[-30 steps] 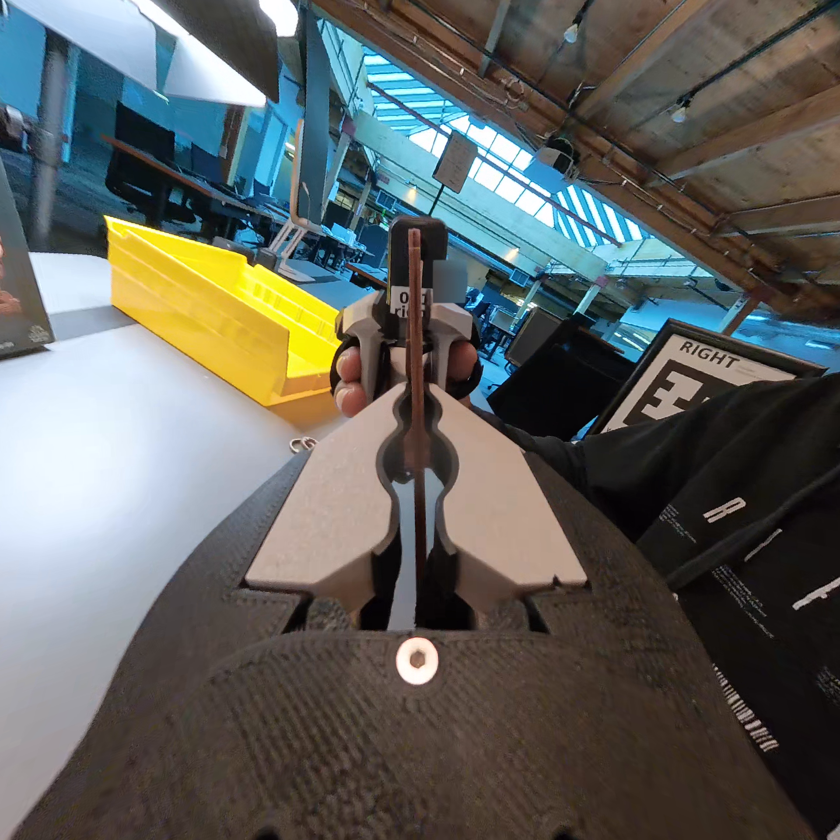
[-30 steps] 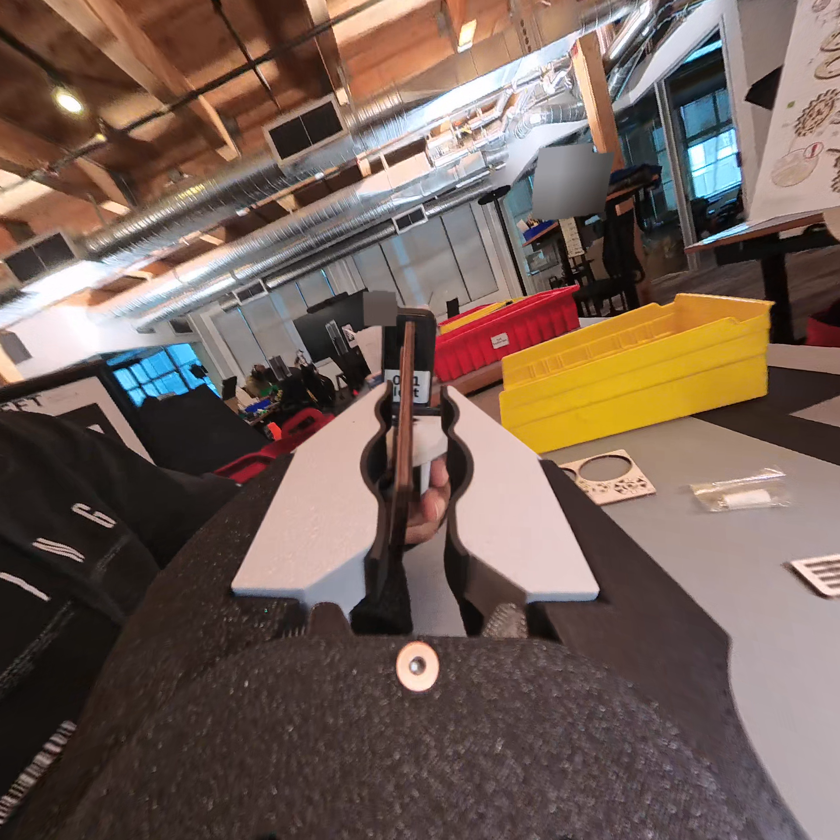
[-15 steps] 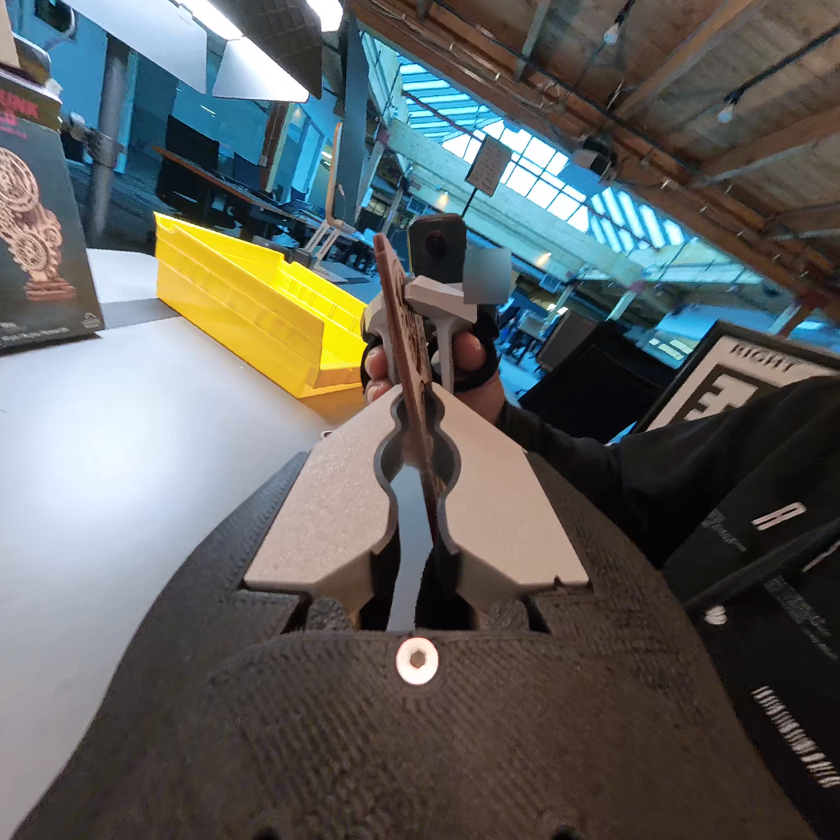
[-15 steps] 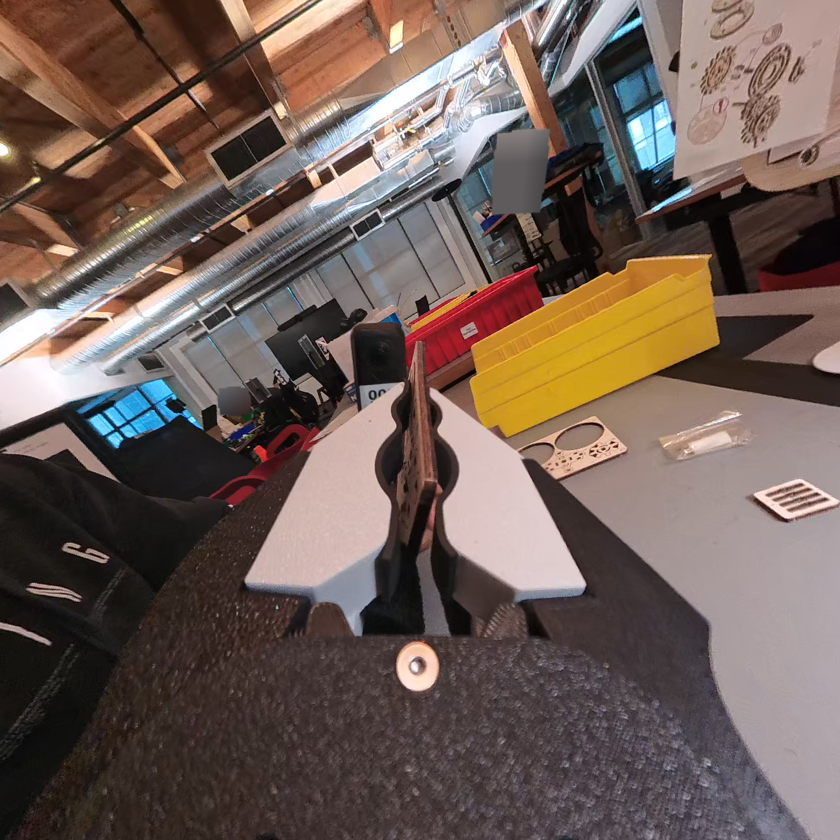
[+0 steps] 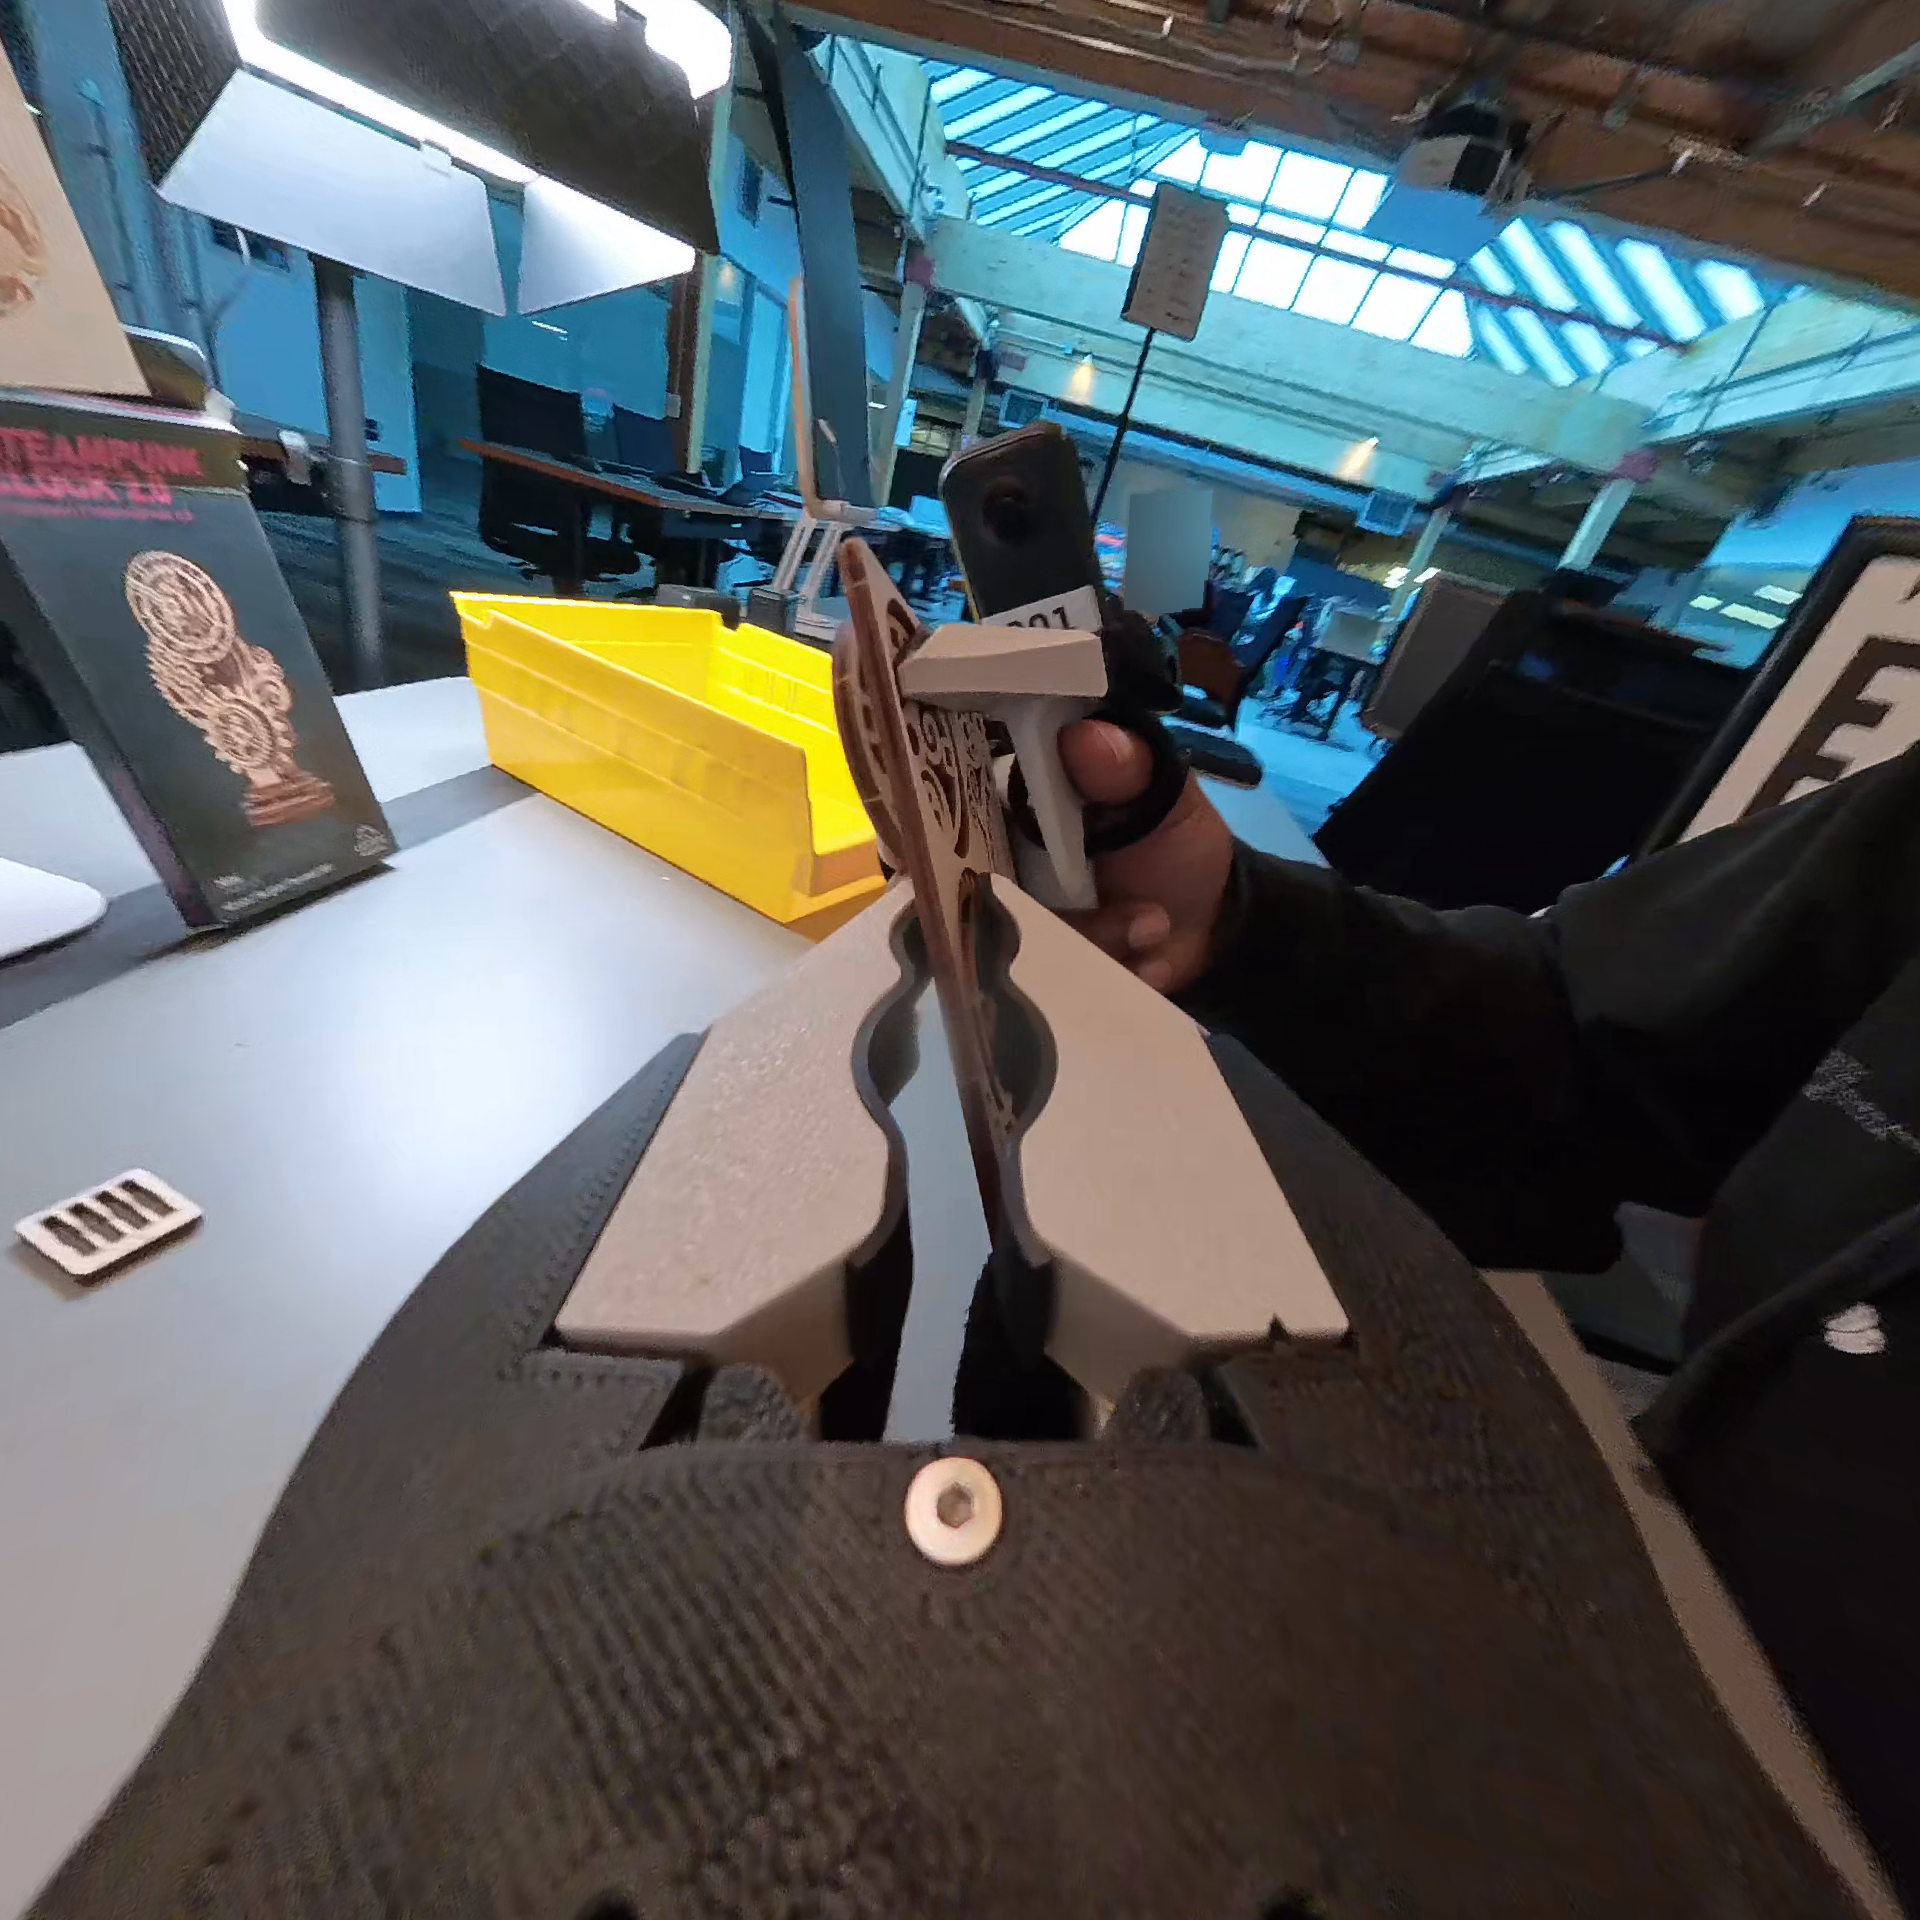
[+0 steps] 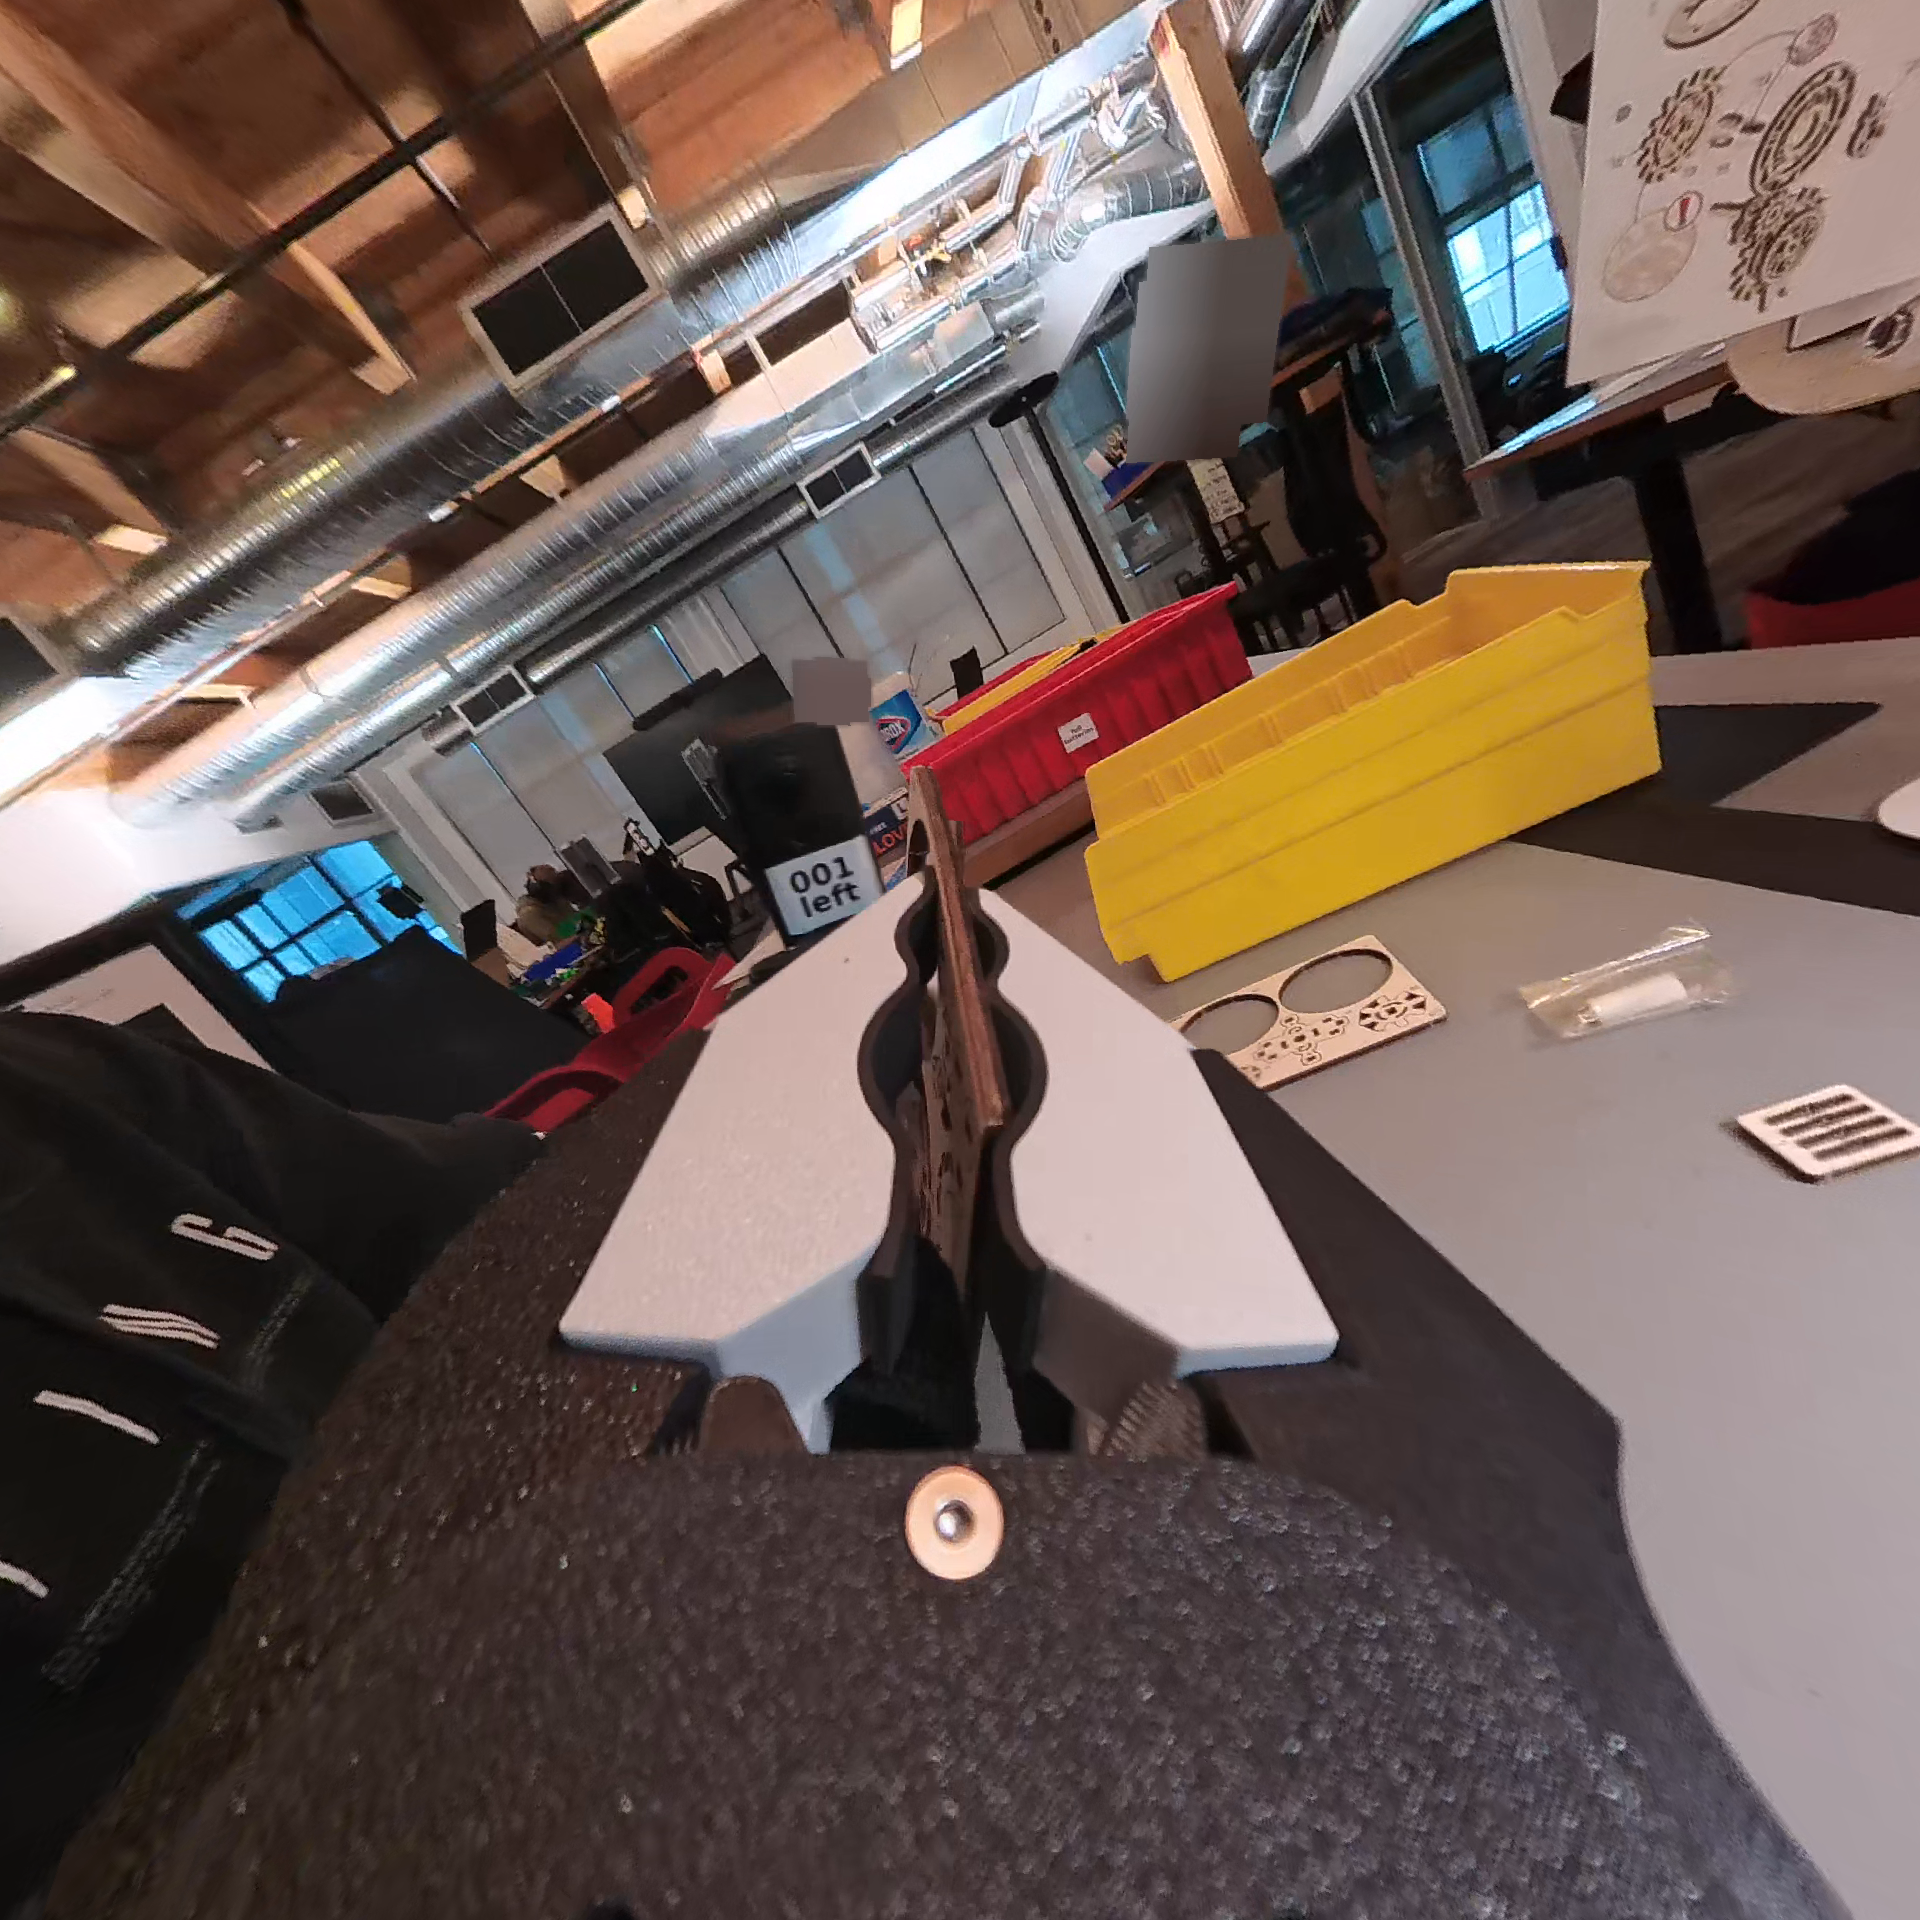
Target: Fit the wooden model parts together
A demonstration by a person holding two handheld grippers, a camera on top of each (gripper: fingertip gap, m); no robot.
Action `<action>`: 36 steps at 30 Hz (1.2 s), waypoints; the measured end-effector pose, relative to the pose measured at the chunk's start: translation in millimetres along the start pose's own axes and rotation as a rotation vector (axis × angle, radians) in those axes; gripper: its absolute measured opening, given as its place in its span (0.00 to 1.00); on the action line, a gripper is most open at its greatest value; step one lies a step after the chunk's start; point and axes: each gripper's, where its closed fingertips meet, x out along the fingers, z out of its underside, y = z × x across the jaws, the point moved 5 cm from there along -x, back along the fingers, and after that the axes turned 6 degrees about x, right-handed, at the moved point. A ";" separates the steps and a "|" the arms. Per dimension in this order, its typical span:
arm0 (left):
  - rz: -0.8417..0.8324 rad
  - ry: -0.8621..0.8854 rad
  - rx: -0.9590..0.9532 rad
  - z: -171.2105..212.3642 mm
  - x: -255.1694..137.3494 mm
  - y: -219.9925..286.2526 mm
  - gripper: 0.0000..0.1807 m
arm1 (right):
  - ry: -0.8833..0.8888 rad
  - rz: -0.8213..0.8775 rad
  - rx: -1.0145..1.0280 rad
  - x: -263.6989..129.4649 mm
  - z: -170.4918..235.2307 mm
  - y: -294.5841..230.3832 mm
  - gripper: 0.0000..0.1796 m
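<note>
A thin, brown, laser-cut wooden panel with fretwork [image 5: 935, 790] stands edge-on in the centre of the left wrist view, and both tools have hold of it. The left gripper [image 5: 961, 935] has its grey fingers pressed together on the panel's near end, with the board running from the root of the jaws out past the tips toward upper centre. In the same view the right gripper [image 5: 1003, 717] sits just beyond, upper centre, held by a hand [image 5: 1153, 862] in a dark sleeve, its grey finger lying against the panel's far face. The right wrist view shows the same arrangement from the other side: the wooden panel [image 6: 951, 1039] is pinched between that gripper's closed fingers at centre frame [image 6: 951, 940], with its long axis running along them and leaning slightly left at the top. So the panel lies straight ahead of both tongs, lengthwise between the two tools, which face each other and are about equally near. On the grey table [image 6: 1558, 1247] at right lie a pale wooden sheet with two round cut-outs [image 6: 1314, 1013], a small slotted wooden plate [image 6: 1829, 1130] and a clear bag [image 6: 1626, 992], with a yellow plastic bin [image 6: 1382, 758] behind them. Any mating piece would probably come from that side, nearer the right gripper in my judgement.
</note>
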 end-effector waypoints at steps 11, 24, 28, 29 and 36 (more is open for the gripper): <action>0.089 0.027 -0.202 11.0 -2.1 -7.7 0.02 | -0.039 0.015 0.008 -0.3 8.0 11.1 0.00; 0.125 -0.303 -0.819 83.0 16.3 -9.1 0.02 | -0.326 0.304 0.302 -37.7 65.0 60.3 0.04; 0.125 -0.310 -0.864 89.3 24.8 -6.4 0.01 | -0.339 0.331 0.308 -50.3 68.6 66.9 0.07; 0.124 -0.306 -0.859 89.0 24.8 -7.3 0.01 | -0.349 0.348 0.283 -51.1 68.1 68.8 0.09; 0.123 -0.181 -0.792 70.8 15.1 -23.0 0.01 | -0.311 0.430 -0.025 -53.2 45.0 65.1 0.21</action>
